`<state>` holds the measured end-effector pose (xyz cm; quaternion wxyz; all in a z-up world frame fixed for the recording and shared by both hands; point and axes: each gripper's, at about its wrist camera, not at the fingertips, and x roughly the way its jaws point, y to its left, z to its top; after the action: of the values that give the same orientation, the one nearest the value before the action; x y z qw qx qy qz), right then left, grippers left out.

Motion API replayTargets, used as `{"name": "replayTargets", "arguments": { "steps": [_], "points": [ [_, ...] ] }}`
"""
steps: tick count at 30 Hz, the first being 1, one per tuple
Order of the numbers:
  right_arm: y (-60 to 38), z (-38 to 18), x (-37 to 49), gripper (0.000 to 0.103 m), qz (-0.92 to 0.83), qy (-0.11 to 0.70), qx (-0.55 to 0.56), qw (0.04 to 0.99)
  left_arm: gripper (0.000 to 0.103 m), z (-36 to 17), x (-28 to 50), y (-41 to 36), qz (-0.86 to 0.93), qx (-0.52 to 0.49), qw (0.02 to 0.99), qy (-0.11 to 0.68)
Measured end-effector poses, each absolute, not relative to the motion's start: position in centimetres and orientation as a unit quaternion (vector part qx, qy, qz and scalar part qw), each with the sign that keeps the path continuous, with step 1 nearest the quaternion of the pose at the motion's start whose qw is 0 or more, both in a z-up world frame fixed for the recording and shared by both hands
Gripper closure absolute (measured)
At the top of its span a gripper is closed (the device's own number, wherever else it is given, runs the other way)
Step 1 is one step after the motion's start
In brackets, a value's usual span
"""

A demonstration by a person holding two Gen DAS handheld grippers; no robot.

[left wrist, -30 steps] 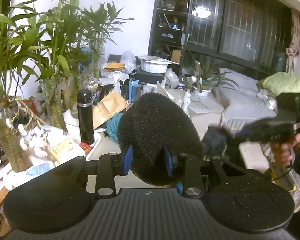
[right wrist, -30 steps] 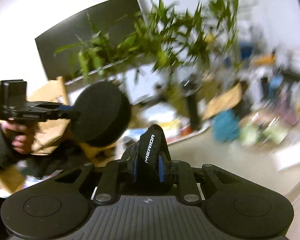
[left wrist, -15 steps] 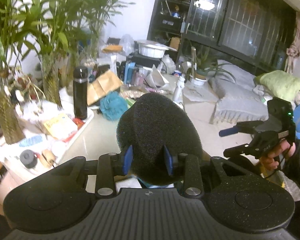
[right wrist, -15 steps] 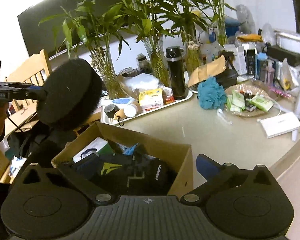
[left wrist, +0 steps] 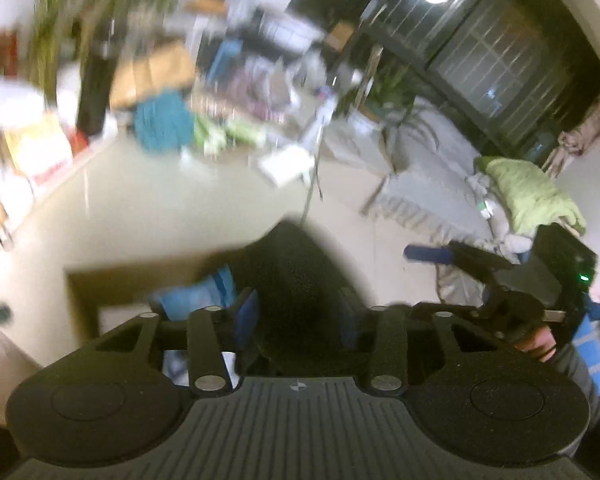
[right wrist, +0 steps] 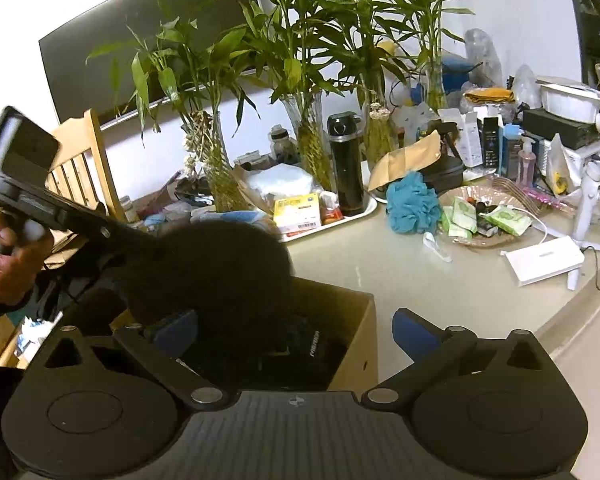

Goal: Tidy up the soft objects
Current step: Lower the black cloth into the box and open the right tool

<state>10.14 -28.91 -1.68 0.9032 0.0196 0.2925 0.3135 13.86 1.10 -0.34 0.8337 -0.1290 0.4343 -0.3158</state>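
Now the black foam sponge, a thick round pad, hangs just over the open cardboard box at the near edge of the table. It sits between the blue pads of the left gripper, whose jaws have just been opening; blur hides whether the pads still press, so I cannot tell if it is gripped or let go. Likely very light, squashy, springs back, coarse enough not to slip; best pinched across its thickness near the rim. Not fragile. Dark soft goods already lie in the box beneath it. Right gripper near the box, jaws spread wide with nothing between them. Farther off on the table: a teal bath pouf, likely as light and soft, and a black flask on a white tray.
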Motion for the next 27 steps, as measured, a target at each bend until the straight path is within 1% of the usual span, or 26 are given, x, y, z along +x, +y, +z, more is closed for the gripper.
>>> {"name": "replayTargets", "arguments": {
  "steps": [1, 5, 10, 15, 20, 27],
  "points": [
    [-29.0, -1.7, 10.0, 0.0, 0.311, 0.293, 0.017, 0.904, 0.041, -1.1, 14.0, 0.9, -0.308, -0.127, 0.831, 0.445],
    [-29.2, -2.0, 9.3, 0.0, 0.303, 0.296, 0.009, 0.906, 0.038, -2.0, 13.6, 1.2, -0.278, -0.107, 0.84, 0.454],
    [-29.1, -2.3, 8.6, 0.0, 0.294, 0.302, 0.002, 0.907, 0.026, -1.0, 12.1, 1.9, -0.239, -0.069, 0.866, 0.435],
    [-28.6, -2.6, 8.5, 0.0, 0.289, 0.304, 0.003, 0.908, 0.024, 0.3, 10.8, 1.8, -0.196, -0.011, 0.89, 0.412],
    [-27.6, -2.4, 8.5, 0.0, 0.28, 0.304, -0.002, 0.911, 0.023, 1.0, 9.5, 1.9, -0.164, 0.026, 0.903, 0.396],
    [-25.8, -1.8, 8.2, 0.0, 0.266, 0.314, 0.014, 0.911, 0.02, 1.0, 8.5, 1.9, -0.122, 0.048, 0.911, 0.391]
  ]
}}
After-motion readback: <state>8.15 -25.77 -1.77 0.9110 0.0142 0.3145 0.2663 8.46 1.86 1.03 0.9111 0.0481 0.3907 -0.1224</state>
